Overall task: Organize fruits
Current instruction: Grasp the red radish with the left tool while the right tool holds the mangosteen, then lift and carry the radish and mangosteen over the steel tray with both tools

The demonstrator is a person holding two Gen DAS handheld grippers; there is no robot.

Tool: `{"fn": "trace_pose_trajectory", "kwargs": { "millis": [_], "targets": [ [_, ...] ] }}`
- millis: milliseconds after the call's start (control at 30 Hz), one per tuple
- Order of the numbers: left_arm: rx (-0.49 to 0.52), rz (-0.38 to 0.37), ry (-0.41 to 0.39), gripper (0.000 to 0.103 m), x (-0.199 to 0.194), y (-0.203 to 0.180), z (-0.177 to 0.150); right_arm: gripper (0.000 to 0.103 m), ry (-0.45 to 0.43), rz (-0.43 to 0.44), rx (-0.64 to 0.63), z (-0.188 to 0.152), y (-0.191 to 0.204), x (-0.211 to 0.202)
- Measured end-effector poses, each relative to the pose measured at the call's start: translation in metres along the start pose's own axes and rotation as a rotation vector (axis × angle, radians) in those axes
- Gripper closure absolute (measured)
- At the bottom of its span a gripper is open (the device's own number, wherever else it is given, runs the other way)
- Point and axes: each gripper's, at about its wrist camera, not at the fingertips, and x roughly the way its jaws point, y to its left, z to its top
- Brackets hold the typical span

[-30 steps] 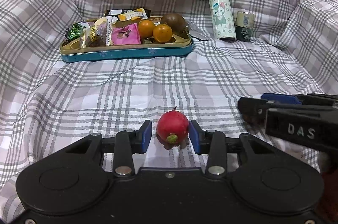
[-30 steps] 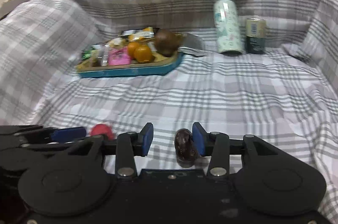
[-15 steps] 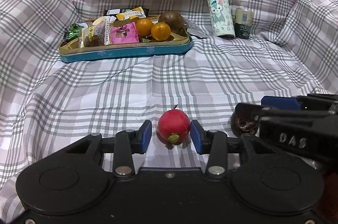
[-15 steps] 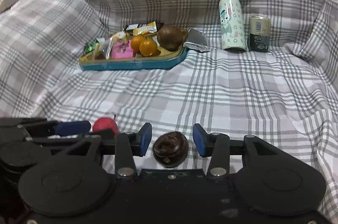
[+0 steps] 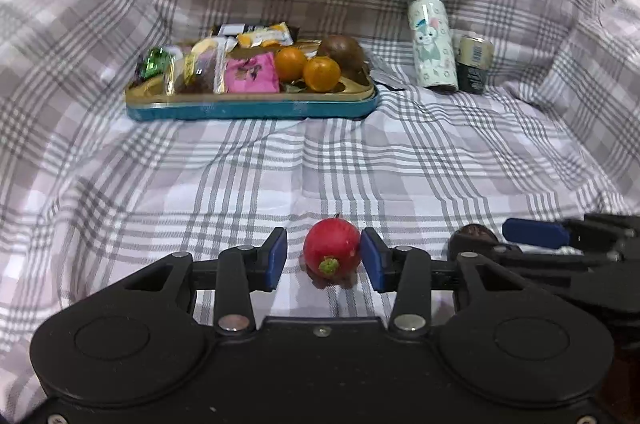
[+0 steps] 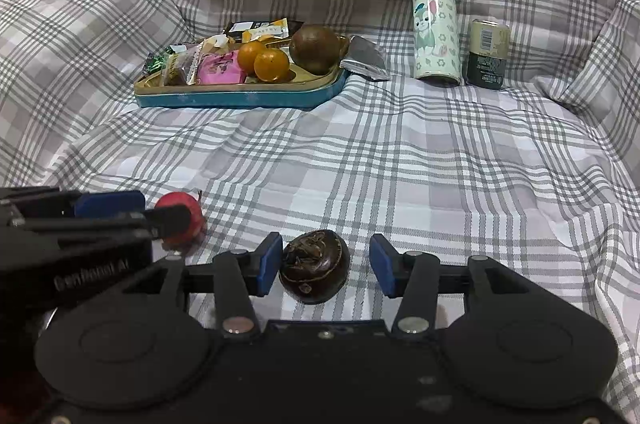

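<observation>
Both grippers' jaws have just been opening: left gripper (image 5: 324, 258) straddles the red fruit (image 5: 331, 253), right gripper (image 6: 325, 264) the dark fruit (image 6: 314, 266), tray (image 6: 240, 98) well ahead.

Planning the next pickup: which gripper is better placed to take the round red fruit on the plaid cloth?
Left. The round red fruit lies between the left gripper's open jaws; the right gripper straddles the dark brown fruit.

Soft, even indoor light falls from above, leaving only faint shadows under the red fruit (image 5: 332, 253) and the dark brown fruit (image 6: 314, 266). The left wrist view is smeared by motion blur, worst across the plaid cloth (image 5: 120, 4) at top and sides; the right wrist view is sharper. Fisheye bending curves the edges, with dark corners
</observation>
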Motion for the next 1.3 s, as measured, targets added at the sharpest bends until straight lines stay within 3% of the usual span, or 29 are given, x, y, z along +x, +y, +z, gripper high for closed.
{"fn": "trace_pose_trajectory", "kwargs": {
  "millis": [200, 533, 900, 1300],
  "targets": [
    [-0.018, -0.011, 0.009, 0.051, 0.003, 0.001, 0.001, 0.052, -0.033, -0.066, -0.083, -0.004, 0.008, -0.005],
    [-0.042, -0.029, 0.031, 0.051, 0.007, 0.002, 0.003, 0.052, -0.003, -0.035, -0.107, -0.007, 0.008, -0.005],
    [-0.044, -0.049, 0.063, 0.052, 0.016, 0.000, 0.001, 0.052, 0.015, -0.064, -0.165, -0.014, 0.021, 0.003],
    [-0.064, -0.047, 0.081, 0.052, 0.022, 0.004, 0.000, 0.053, 0.013, -0.066, -0.138, -0.013, 0.018, 0.008]
  ]
}}
